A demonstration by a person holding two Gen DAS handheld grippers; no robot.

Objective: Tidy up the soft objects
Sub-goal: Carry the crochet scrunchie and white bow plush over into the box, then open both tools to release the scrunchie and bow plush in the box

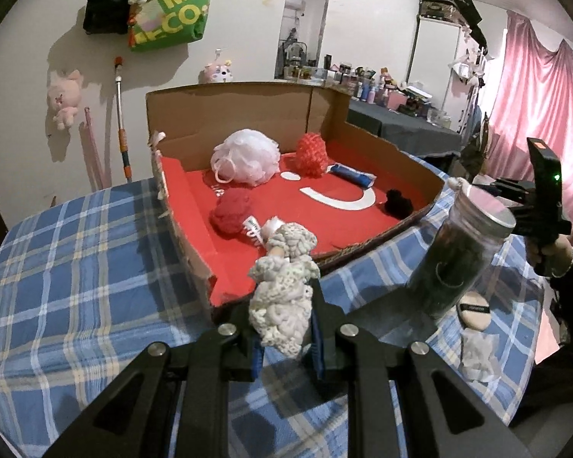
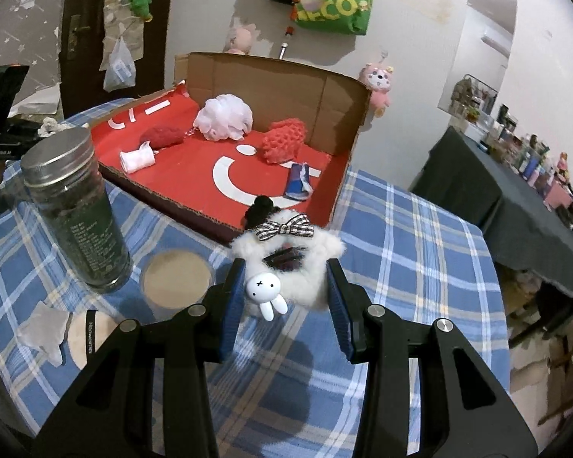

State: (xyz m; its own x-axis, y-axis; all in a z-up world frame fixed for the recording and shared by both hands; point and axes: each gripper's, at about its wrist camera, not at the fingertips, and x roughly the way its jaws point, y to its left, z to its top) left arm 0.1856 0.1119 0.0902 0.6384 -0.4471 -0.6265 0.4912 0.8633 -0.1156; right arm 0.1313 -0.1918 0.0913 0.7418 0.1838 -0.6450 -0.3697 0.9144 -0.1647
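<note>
My left gripper point(image 1: 284, 337) is shut on a cream crocheted bundle point(image 1: 282, 290) that hangs above the checked cloth, just in front of the red cardboard box point(image 1: 363, 225). My right gripper point(image 2: 286, 297) is shut on a fluffy white pouch point(image 2: 290, 267) with a checked bow and a small rabbit charm, held near the box's point(image 2: 164, 187) front edge. Inside the box lie a white mesh puff point(image 1: 246, 160), a red knitted piece point(image 1: 311, 154), a dark red ball point(image 1: 231, 212), a blue roll point(image 1: 353, 177) and a black tuft point(image 1: 399, 204).
A tall jar point(image 2: 74, 210) with a metal lid stands on the blue checked tablecloth point(image 1: 76, 267), left of my right gripper. Beside it lie a round powder puff point(image 2: 86, 337), a tan disc point(image 2: 177, 280) and a crumpled white piece point(image 2: 46, 330). A dark cluttered table point(image 2: 515, 206) stands at the right.
</note>
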